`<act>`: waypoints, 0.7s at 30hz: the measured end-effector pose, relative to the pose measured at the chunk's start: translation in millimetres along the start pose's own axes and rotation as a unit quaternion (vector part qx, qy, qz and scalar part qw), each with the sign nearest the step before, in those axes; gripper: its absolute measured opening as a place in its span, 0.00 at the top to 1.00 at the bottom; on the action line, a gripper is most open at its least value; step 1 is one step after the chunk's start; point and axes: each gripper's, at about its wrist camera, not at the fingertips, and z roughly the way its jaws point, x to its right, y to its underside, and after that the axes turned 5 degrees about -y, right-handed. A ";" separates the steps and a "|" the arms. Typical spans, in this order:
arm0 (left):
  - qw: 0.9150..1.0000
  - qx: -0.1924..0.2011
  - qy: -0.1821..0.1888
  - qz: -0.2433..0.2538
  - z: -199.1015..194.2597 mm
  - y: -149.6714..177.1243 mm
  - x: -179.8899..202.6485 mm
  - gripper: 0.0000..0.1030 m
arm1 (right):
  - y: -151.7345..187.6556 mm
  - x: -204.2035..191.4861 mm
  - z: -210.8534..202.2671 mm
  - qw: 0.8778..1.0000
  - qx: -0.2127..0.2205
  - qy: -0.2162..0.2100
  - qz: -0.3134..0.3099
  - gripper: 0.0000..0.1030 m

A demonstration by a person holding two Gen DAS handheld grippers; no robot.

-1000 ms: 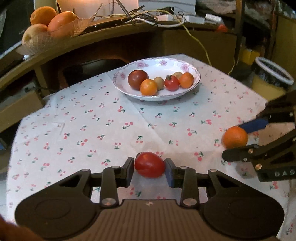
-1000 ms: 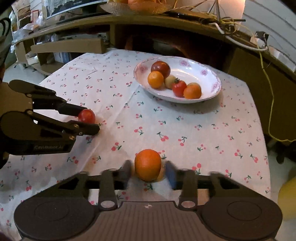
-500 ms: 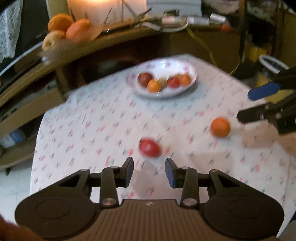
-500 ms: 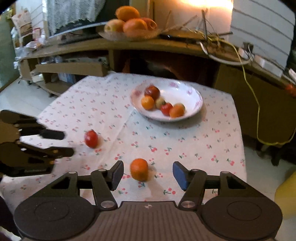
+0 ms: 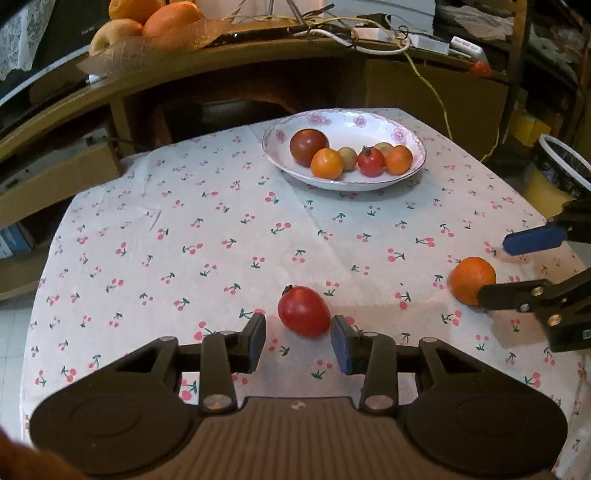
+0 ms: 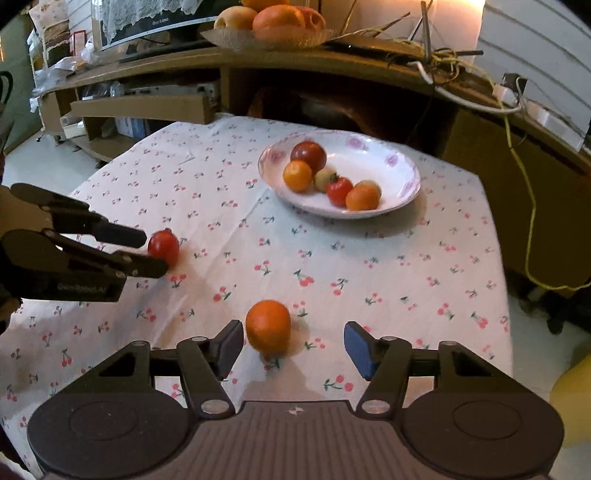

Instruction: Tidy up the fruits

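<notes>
A red tomato (image 5: 304,311) lies on the cherry-print tablecloth just ahead of my open left gripper (image 5: 298,338), between its fingertips but untouched; it also shows in the right wrist view (image 6: 163,246). An orange (image 6: 268,326) lies on the cloth between the open jaws of my right gripper (image 6: 293,347), nearer the left finger; it also shows in the left wrist view (image 5: 472,275). A white flowered bowl (image 5: 369,123) at the far side of the table holds several fruits, also seen in the right wrist view (image 6: 391,166).
A wooden shelf (image 5: 221,48) curves behind the table, with a basket of oranges (image 5: 147,22) and tangled cables on it. A bin with a black liner (image 5: 561,166) stands right of the table. The table edges drop off on the left and right.
Both grippers opened and let go of their fruit, pulled back and up, then came closer again. The tomato and the orange now rest on the cloth.
</notes>
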 end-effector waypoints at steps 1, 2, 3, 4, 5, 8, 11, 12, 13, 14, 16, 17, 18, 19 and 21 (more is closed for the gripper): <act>1.000 0.001 0.002 0.000 0.5 -0.1 0.6 0.57 | 0.5 -0.8 1.6 1.000 -0.002 -0.002 -0.001 0.43; 1.000 0.001 0.004 -0.001 1.5 -0.8 1.0 0.57 | 0.3 -2.3 4.8 1.000 -0.005 -0.004 -0.004 0.43; 1.000 0.003 0.006 -0.001 2.3 -1.7 1.2 0.57 | -0.4 -3.8 7.9 1.000 -0.008 -0.005 -0.008 0.43; 1.000 0.005 0.007 0.000 2.7 -2.0 1.5 0.57 | -0.7 -5.0 10.7 1.000 -0.007 -0.004 -0.011 0.44; 1.000 0.006 0.007 0.001 3.6 -2.2 1.6 0.57 | -1.3 -6.0 13.1 1.000 -0.007 -0.007 -0.014 0.44; 1.000 0.007 0.010 0.001 7.2 -2.2 2.0 0.57 | -1.7 -7.8 19.6 1.000 -0.014 -0.012 -0.017 0.53; 1.000 0.006 0.011 0.003 12.1 -1.9 4.0 0.57 | 0.0 -9.8 22.9 1.000 -0.018 -0.011 -0.024 0.54; 1.000 0.006 0.011 0.001 13.4 -2.3 4.6 0.57 | -0.5 -10.1 22.8 0.999 -0.018 -0.011 -0.024 0.59; 1.000 0.008 0.012 -0.002 14.3 -3.8 4.9 0.57 | -1.0 -10.1 22.6 1.000 -0.019 -0.011 -0.022 0.64; 1.000 0.007 0.013 -0.003 15.2 -5.2 5.5 0.57 | -1.5 -10.0 22.1 1.000 -0.019 -0.014 -0.020 0.68; 1.000 0.008 0.013 -0.005 15.1 -6.6 5.7 0.61 | -2.3 -11.1 21.5 0.999 -0.019 -0.014 -0.022 0.73; 1.000 0.009 0.013 -0.005 14.8 -7.2 5.8 0.63 | -2.6 -11.3 21.6 0.999 -0.019 -0.013 -0.023 0.73; 1.000 0.009 0.012 -0.004 14.4 -7.8 6.3 0.65 | -2.9 -10.7 22.1 0.999 -0.020 -0.014 -0.022 0.73; 1.000 0.009 0.012 -0.003 14.1 -8.5 6.4 0.66 | -3.1 -9.9 21.7 1.000 -0.019 -0.013 -0.018 0.73; 1.000 0.006 0.015 -0.003 13.6 -9.6 7.3 0.66 | -5.0 -7.4 21.3 1.000 -0.019 -0.011 -0.008 0.73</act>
